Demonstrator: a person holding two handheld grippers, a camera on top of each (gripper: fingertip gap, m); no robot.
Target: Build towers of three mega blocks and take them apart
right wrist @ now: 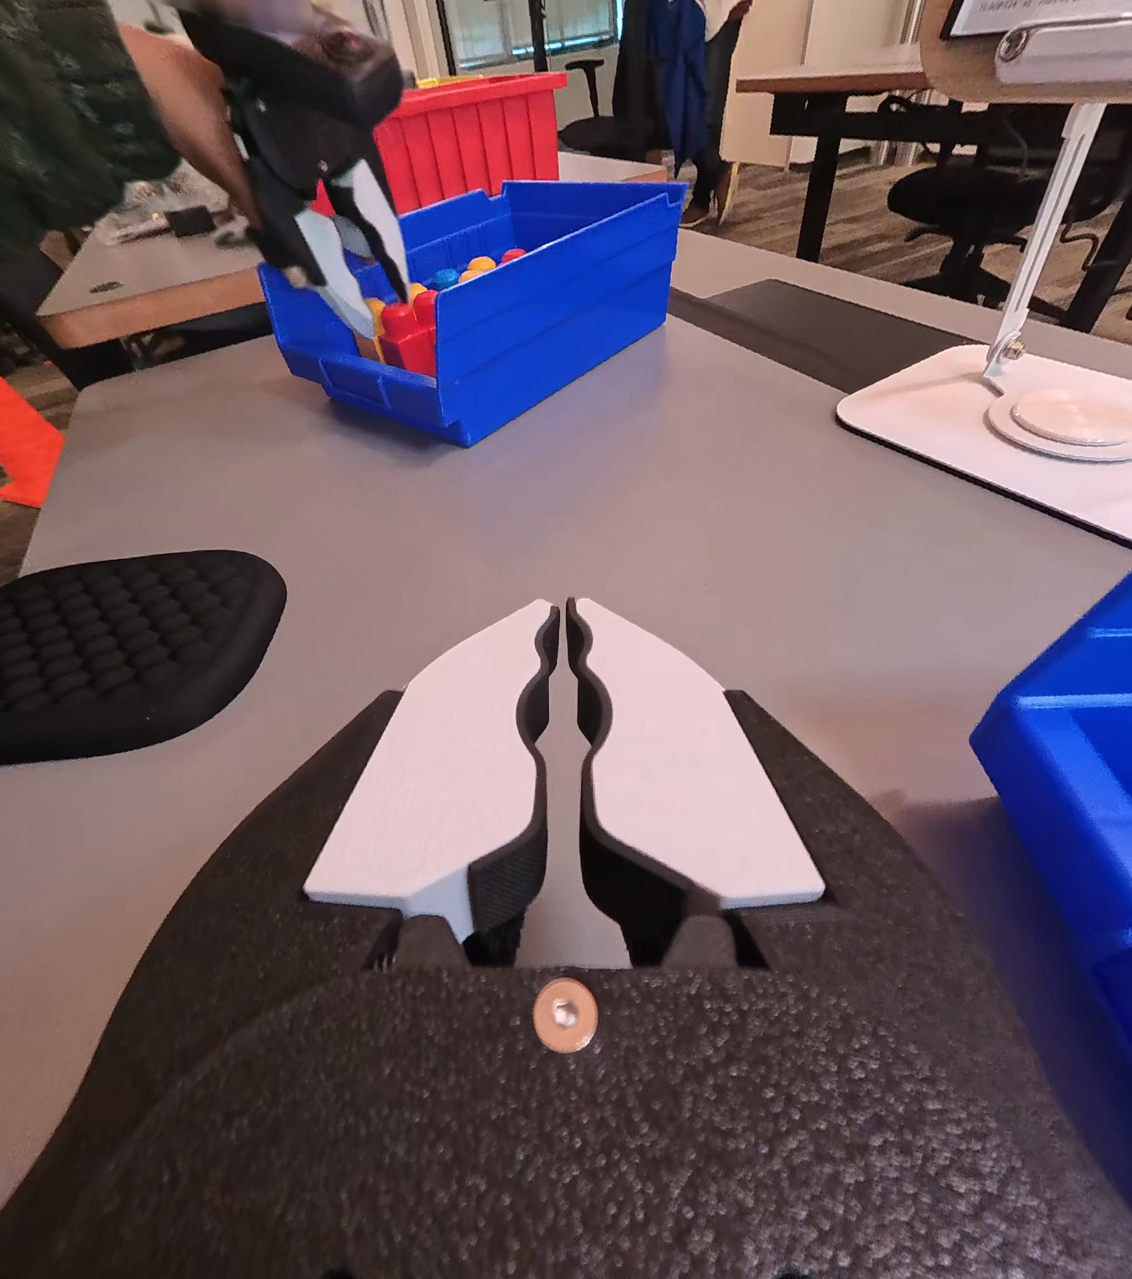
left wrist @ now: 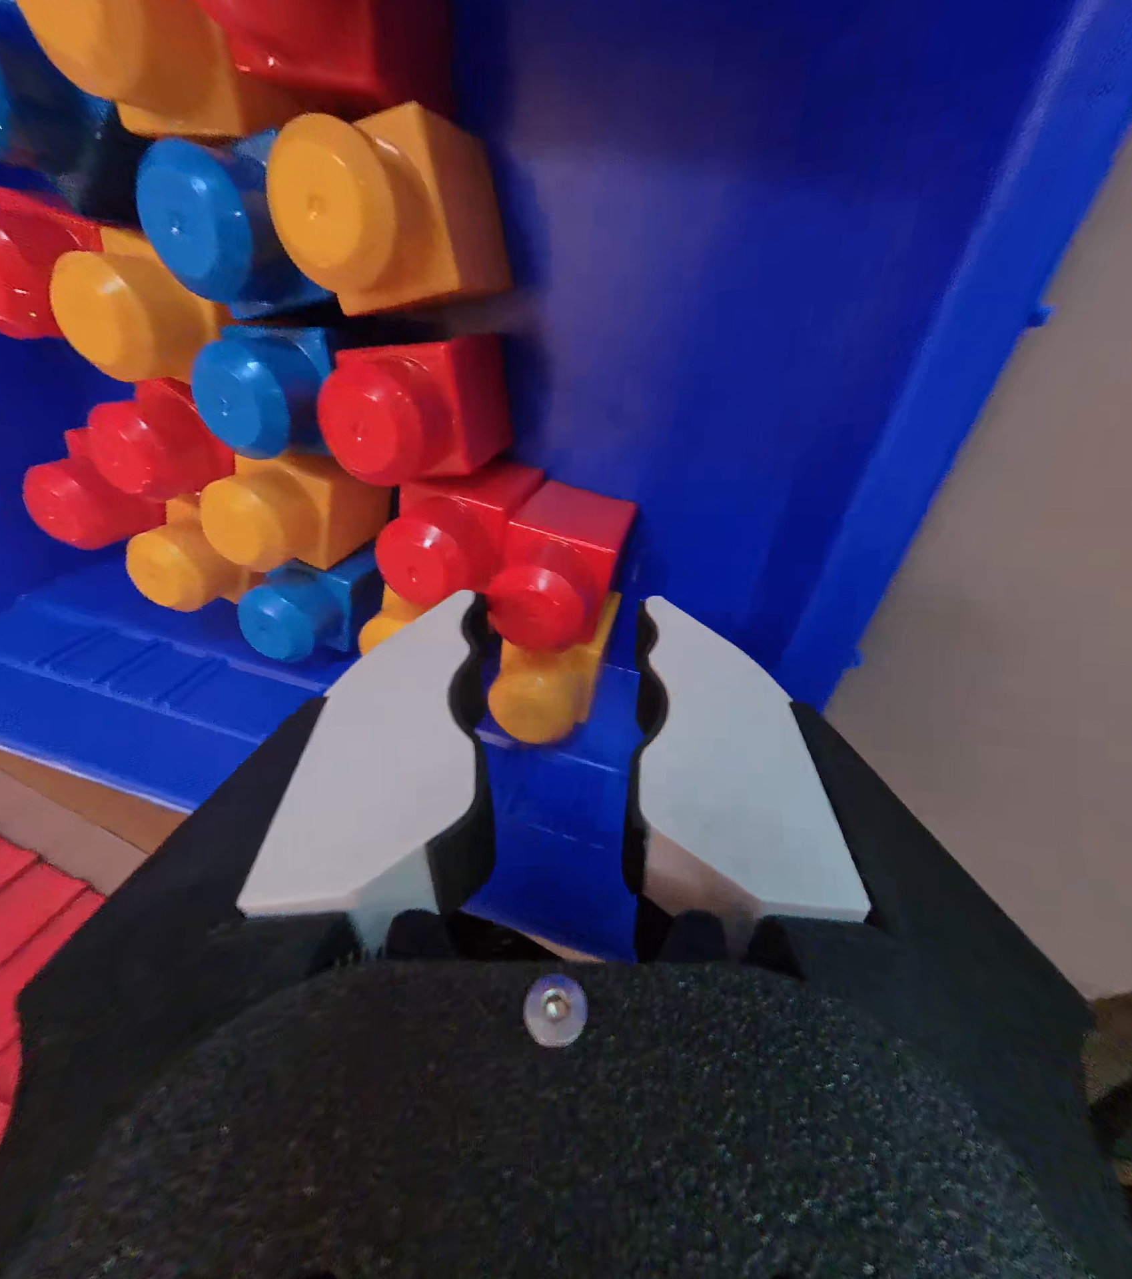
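Holding a jumble of red, yellow and blue mega blocks (left wrist: 341, 387), each a chunky cube with one round stud, the blue bin (right wrist: 549, 325) stands on the grey surface (right wrist: 549, 498). The left claw (left wrist: 556, 609) hangs released over a red block (left wrist: 559, 560) by the bin's front lip. The right claw (right wrist: 563, 609) is clenched on nothing, low over the surface beside a second blue bin (right wrist: 1068, 747); no writing is legible.

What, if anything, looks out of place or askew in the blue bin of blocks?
Nothing is spilled or damaged. The blocks lie jumbled in the blue bin, none stacked as a finished tower. The left gripper hangs open over them.
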